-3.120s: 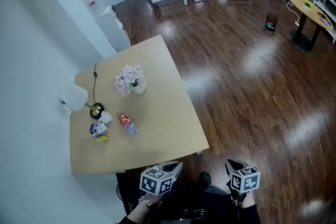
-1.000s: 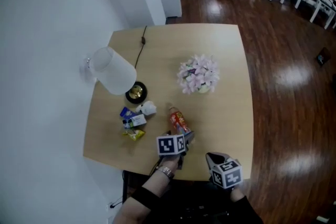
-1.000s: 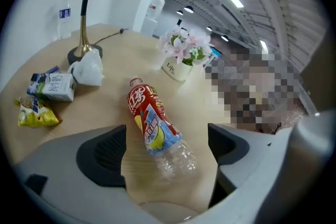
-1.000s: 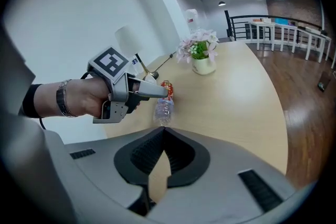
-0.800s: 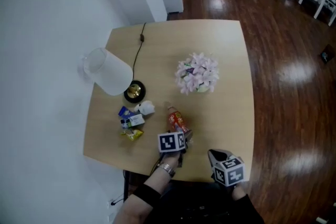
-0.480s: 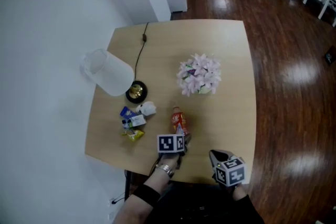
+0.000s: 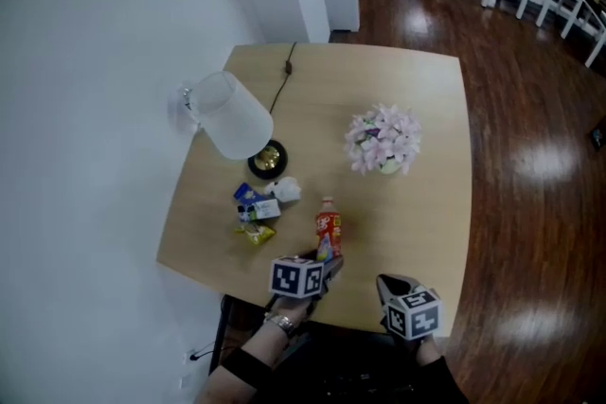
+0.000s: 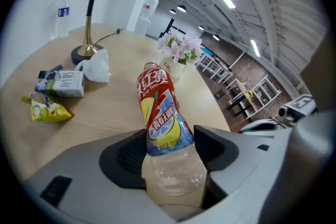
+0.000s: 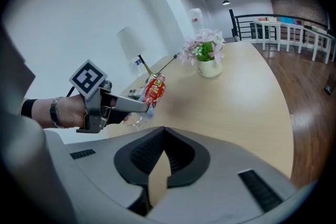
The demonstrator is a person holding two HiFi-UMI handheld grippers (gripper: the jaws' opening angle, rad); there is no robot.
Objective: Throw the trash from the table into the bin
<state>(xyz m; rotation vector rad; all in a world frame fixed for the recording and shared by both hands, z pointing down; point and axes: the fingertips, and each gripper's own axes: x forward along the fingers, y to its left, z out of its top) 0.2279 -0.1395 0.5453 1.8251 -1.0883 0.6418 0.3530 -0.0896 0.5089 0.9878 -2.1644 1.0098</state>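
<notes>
Bench: pale wood top (image 7: 417, 109) against a white wall, with dark plank floor beyond; no bin shows in any view.
Right claw: the right claw (image 9: 164, 132) sits nearest the person, pads brought together on nothing, idle over the front edge.
Left claw: the left claw (image 8: 170, 150) is just beside it; its jaws have just been closing and now pinch the bottle by its clear lower body.
Bottle: the bottle (image 8: 160, 107) is clear plastic and looks near empty, with a red label showing a lemon and a blue flash, and a red cap. It juts past the pads, cap tilted up toward the flowers, seemingly just off the bench near the front edge.
Risk: the thin wall may buckle under the pads, and the long end beyond the grip could swing or slip out on the carry.
Other trash: milk carton (image 8: 60, 83), yellow wrapper (image 8: 46, 109) and crumpled tissue (image 8: 96, 65) lie close together further in, easily forgotten.
Far end: lamp (image 7: 232, 115) and flowers (image 7: 383, 137); a careless swing could clip either.
</notes>
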